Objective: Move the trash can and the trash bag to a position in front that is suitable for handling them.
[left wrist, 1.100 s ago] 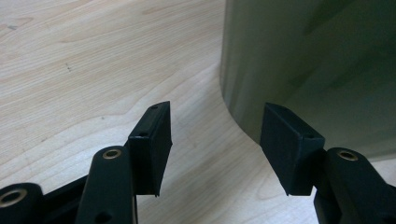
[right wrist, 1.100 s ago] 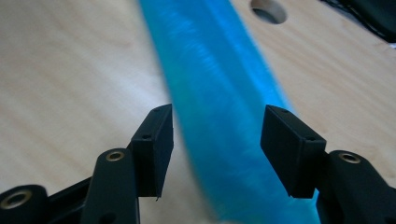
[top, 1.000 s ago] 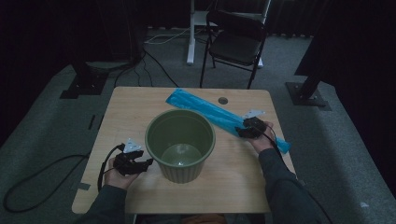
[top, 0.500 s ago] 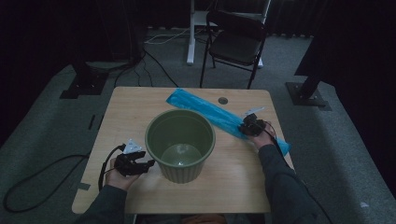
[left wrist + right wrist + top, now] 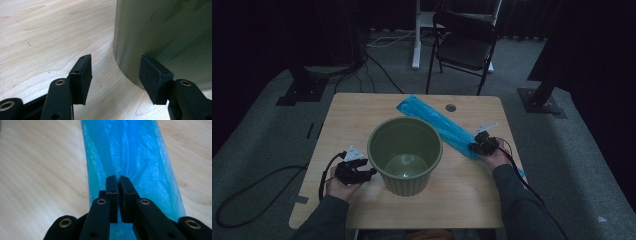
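Blue bag (image 5: 130,152) pinched in right tongs (image 5: 118,180), bucket (image 5: 165,37) beside left tongs (image 5: 116,68)

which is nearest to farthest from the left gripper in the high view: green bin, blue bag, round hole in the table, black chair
From the left gripper:
1. green bin, right beside it.
2. blue bag, beyond the bin, toward the table's right.
3. round hole, at the far edge.
4. black chair, behind the table.

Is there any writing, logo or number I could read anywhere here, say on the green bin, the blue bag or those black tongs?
None. The bin is plain green, the bag plain blue plastic, and the left gripper and right gripper show bare black jaws with no marks. The table is bare wood.
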`<state>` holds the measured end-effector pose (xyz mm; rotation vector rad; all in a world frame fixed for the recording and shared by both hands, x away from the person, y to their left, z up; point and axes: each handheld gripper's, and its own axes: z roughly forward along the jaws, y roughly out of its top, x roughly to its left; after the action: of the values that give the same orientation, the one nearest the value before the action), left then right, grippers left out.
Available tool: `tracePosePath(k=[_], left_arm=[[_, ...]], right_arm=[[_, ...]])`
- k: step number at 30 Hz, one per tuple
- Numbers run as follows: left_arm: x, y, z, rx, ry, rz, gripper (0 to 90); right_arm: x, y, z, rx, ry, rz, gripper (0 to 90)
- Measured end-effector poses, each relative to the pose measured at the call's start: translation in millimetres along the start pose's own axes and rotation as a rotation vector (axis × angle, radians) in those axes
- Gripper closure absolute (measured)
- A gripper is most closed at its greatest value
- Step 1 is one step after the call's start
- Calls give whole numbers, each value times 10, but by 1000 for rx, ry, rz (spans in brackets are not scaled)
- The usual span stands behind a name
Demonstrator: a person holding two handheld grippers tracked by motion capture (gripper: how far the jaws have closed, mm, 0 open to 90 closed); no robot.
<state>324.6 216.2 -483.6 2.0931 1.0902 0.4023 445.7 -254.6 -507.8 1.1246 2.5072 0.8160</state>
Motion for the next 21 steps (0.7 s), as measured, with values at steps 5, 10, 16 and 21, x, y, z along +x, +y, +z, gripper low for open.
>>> tracePosePath(k=[5,10,16,21], left_arm=[[30,11,8,-21,-1,1,440],[55,20,13,-35,-7,1,447],[77,31,16,-52,-15,-4,452],[99,47,21,-66,-20,-25,452]], right_arm=[[152,-76,-87,0,29,-29,881],[307,-142,-207,-15,70,-56,881],[476,-237,-334,-23,113,-90,880],[596,-321,-441,-25,146,-124,881]])
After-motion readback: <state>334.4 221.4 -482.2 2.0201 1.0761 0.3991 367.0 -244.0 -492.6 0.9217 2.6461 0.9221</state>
